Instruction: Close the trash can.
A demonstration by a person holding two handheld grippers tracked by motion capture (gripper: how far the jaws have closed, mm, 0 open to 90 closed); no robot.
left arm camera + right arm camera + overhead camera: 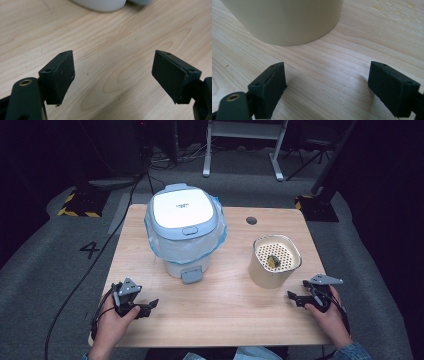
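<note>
A white bin (184,227) with a grey-blue closed lid and a blue bag liner stands at the table's middle left; its base (100,4) shows at the top of the left gripper view. To its right stands a cream round container (275,262) with a perforated insert holding a small brownish scrap (273,261). My left gripper (149,308) rests open near the front left edge, jaws wide over bare wood (113,65). My right gripper (295,298) is open just right of the container, whose wall (284,20) lies close ahead of the jaws (327,72).
The wooden table (225,320) has a round cable hole (251,220) at the back right. Grey carpet with a painted "4" (91,250) surrounds it. A white desk frame (242,147) and cables lie on the floor behind.
</note>
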